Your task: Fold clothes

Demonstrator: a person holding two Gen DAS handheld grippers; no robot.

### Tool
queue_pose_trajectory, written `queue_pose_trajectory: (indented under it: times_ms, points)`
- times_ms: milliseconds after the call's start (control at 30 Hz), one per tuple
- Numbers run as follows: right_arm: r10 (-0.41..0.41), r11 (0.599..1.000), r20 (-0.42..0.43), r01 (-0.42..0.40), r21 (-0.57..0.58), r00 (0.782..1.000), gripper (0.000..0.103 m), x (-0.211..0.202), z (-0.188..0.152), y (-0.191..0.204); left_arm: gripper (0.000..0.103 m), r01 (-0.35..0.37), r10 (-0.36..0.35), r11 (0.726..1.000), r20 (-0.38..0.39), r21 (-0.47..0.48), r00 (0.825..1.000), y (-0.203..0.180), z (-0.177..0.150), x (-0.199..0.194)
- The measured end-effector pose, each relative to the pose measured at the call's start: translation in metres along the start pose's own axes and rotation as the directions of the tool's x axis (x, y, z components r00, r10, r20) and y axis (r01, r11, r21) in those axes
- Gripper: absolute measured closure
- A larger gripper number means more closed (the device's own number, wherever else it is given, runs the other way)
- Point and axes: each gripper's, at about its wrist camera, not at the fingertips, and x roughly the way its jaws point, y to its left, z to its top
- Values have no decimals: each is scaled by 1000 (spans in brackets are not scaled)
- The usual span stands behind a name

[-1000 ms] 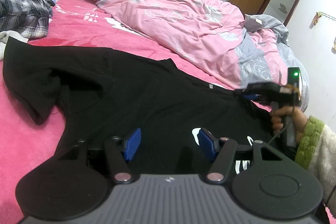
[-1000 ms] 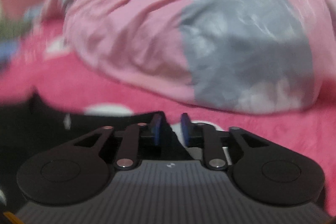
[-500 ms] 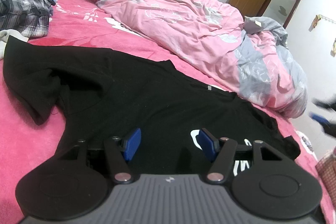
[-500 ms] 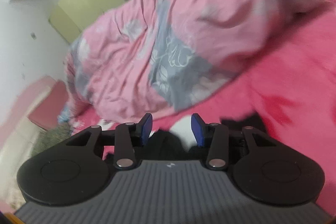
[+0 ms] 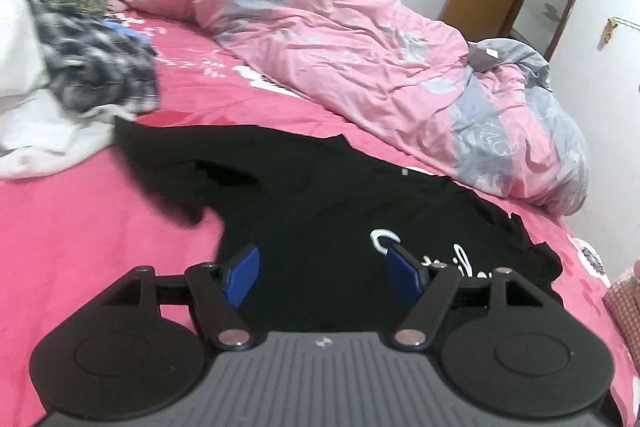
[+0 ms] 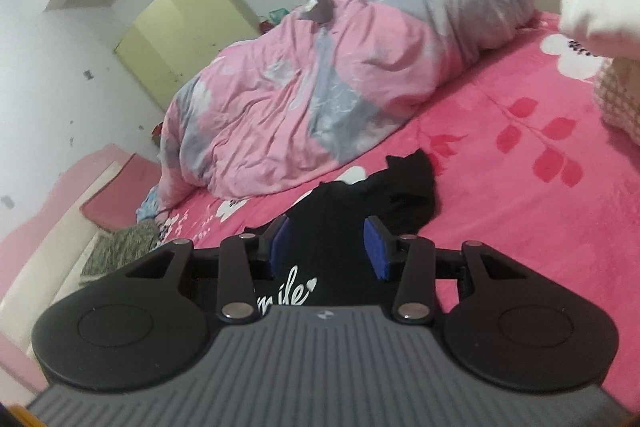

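A black T-shirt with white lettering lies spread flat on the pink bed sheet, beside the rumpled pink-and-grey duvet. Above it, the left gripper and right gripper hover with fingers spread, grasping nothing.

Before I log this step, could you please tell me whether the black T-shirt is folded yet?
Not yet: the black T-shirt lies spread on the pink bedsheet, both sleeves out, white lettering showing.
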Motion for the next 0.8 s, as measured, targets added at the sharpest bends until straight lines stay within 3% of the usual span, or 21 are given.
queue_pose_trajectory:
  times_ms: [100,300,400,567,633,800]
  points:
    - [-14,1000,-9,14,3,1000,63,6,-23,-1,32,8,-7,999,-20,33,1000,-8,-6,-15]
    - [-177,982,-26,175,-64,984,63,28,-76,-19,24,42,-31,986,-71,159,997,-54,-20,-21]
    - [-217,973,-28,214,-89,976,62,38,-96,-23,23,47,-27,978,-99,205,995,-82,-28,-14]
    - [-207,945,-12,196,-263,978,37,48,-118,-1,19,26,11,965,-140,261,990,-116,-44,-4]
    - [-211,925,-18,194,-327,977,21,51,-124,7,17,9,35,958,-149,285,988,-125,-51,0]
    - [-268,869,-15,235,-435,963,12,58,-139,21,16,-40,111,940,-191,339,975,-133,-70,15]
